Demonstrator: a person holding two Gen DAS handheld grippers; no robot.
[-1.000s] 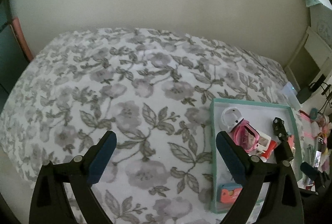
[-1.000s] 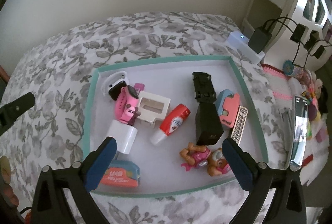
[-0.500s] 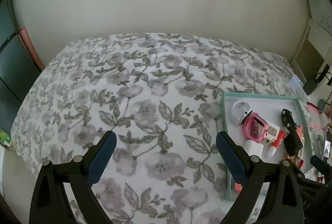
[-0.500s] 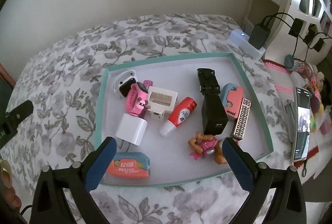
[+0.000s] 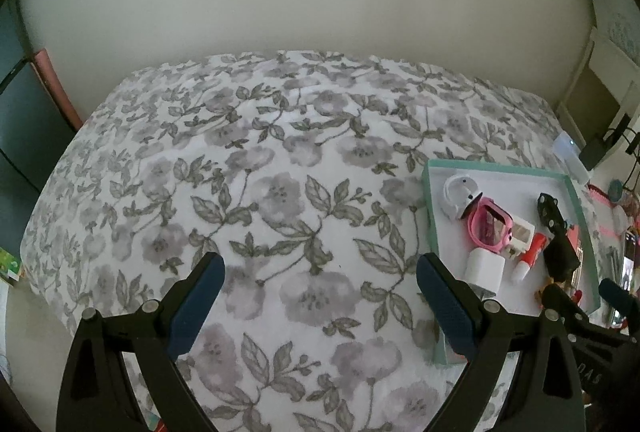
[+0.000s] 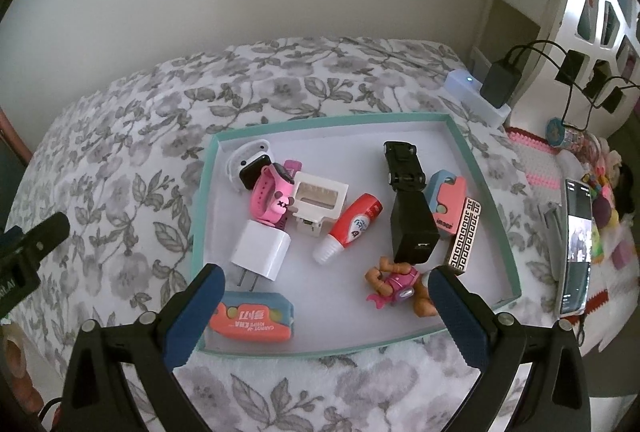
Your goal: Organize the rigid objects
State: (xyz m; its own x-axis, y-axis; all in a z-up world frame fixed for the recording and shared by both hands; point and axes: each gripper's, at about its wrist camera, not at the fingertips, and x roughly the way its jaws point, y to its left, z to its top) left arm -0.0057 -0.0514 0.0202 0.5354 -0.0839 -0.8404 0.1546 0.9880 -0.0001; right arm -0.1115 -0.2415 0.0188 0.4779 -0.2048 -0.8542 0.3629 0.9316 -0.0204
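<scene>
Both grippers hang spread wide with nothing held: the right gripper point(image 6: 326, 282) over the near end of the teal tray point(image 6: 476, 163), above the orange-and-blue cutter point(image 6: 252, 318) and white charger point(image 6: 262, 250); the left gripper point(image 5: 320, 270) over the flowered bedspread point(image 5: 256, 167) beside the tray.

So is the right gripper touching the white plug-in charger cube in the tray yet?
Apart. In the right wrist view the right gripper hangs with jaws wide open, empty, and the white charger cube lies untouched between and beyond the tips.
</scene>
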